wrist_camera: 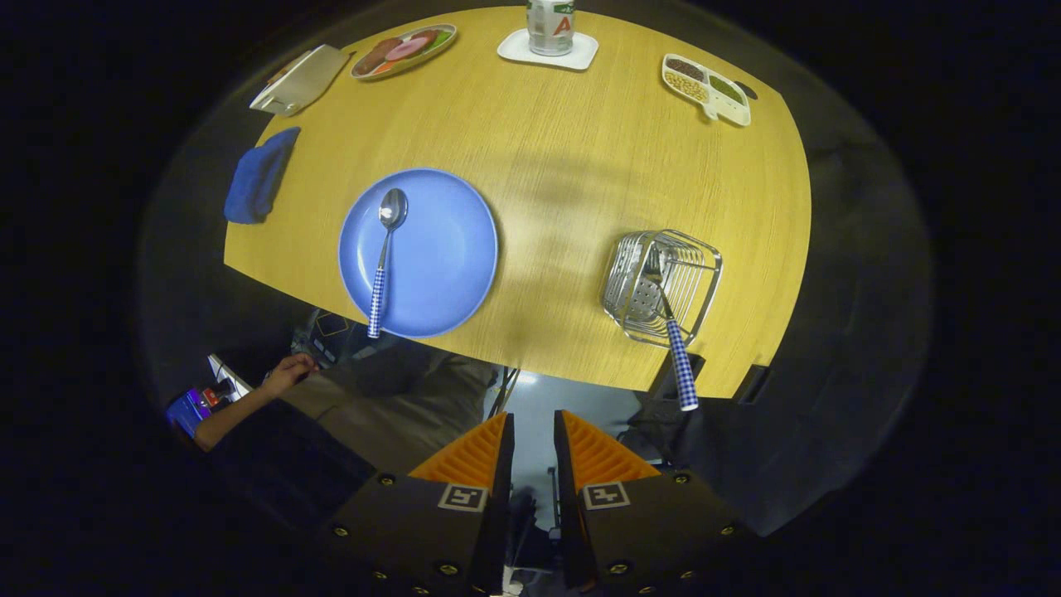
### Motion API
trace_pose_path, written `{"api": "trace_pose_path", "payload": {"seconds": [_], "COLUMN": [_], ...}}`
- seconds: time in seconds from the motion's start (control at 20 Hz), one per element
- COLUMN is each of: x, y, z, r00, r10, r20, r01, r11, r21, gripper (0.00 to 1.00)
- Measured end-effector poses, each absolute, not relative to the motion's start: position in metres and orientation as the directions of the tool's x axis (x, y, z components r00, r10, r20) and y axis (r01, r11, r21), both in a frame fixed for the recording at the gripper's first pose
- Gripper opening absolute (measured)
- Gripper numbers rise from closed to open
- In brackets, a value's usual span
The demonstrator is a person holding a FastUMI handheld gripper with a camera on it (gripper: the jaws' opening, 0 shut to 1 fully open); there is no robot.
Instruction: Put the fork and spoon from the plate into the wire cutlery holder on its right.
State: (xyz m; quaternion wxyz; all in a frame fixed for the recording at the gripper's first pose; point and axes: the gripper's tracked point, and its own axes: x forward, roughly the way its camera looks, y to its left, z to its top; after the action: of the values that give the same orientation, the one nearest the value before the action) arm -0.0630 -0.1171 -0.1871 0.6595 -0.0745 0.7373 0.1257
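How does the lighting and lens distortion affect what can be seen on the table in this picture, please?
In the gripper view, the fisheye lens bows the table edges into curves; a soft shadow falls between the blue plate and the wire cutlery holder; the spoon bowl glints with glare; the fork stays sharp; below the table it is dim; the gripper is slightly open, holding nothing.

plate blue | spoon handle blue-white checked | fork handle same | table yellow wood-grain

gripper: two ribbed wedge fingers, narrow empty gap | mounts: dark angular blocks, one square fiducial tag each | small round screws along edges | person's hand: dark short sleeve
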Motion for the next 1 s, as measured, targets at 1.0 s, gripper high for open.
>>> {"api": "trace_pose_path", "payload": {"seconds": [1.0], "x": [-0.066], "y": [0.047], "z": [-0.23], "r00": [-0.046], "r10": [0.201], "r20": [-0.978], "r01": [-0.243], "r11": [0.948], "r21": [0.206], "gripper": [0.27]}}
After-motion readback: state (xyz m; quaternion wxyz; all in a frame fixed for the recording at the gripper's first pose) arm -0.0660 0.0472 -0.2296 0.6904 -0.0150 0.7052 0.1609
